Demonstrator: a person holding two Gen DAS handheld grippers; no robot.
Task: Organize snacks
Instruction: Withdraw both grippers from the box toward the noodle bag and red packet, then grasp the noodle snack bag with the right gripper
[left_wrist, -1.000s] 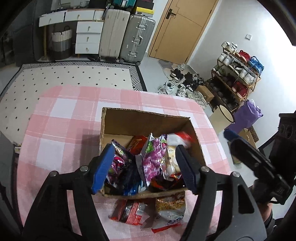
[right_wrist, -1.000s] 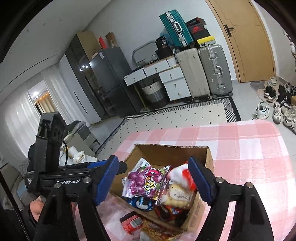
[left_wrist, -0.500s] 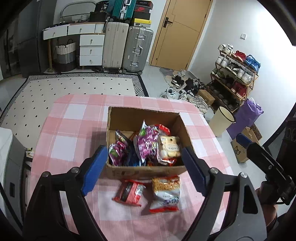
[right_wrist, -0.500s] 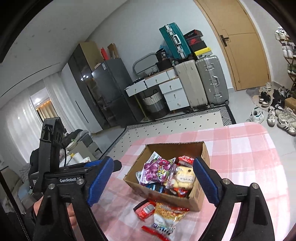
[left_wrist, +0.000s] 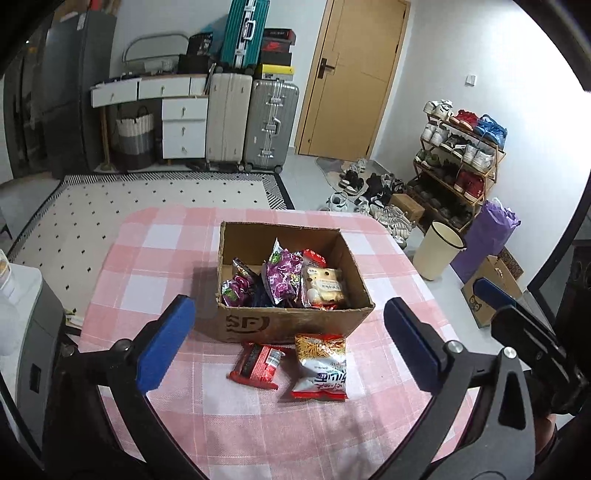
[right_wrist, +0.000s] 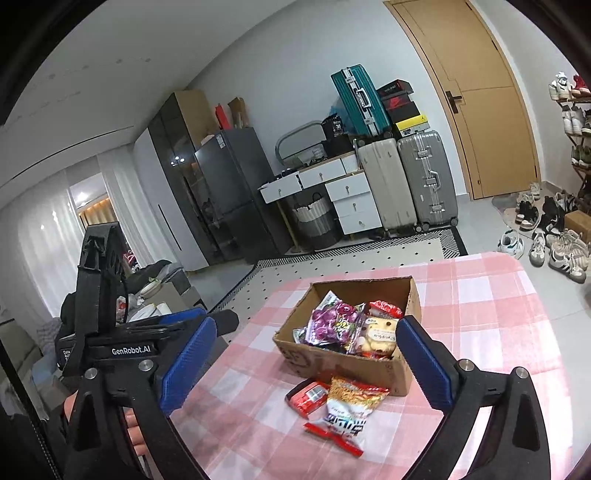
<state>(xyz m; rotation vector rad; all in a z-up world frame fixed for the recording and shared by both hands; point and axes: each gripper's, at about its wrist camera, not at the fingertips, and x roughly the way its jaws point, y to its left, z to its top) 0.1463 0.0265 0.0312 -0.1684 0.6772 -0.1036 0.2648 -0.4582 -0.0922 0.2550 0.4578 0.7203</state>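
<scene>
Two packets left outside the box (left_wrist: 295, 321).
Both grippers' fingers (left_wrist: 164, 347) apart, just opened, empty; noodle packet (left_wrist: 322, 367) ahead between left fingers, long axis pointing away.

The cardboard box (left_wrist: 295, 321) sits mid-counter (left_wrist: 155, 258), its open top crowded with upright packets (left_wrist: 284, 277). Two snack bags (left_wrist: 291, 363) lie just before its near wall, blocking that approach. Bare checked cloth stays free on both flanks.

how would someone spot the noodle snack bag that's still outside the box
Find the pink checked table and the open cardboard box on it. Two packets lie just outside the box's near wall; the noodle snack bag is the larger, white-bottomed one, right of the small red packet.
</scene>
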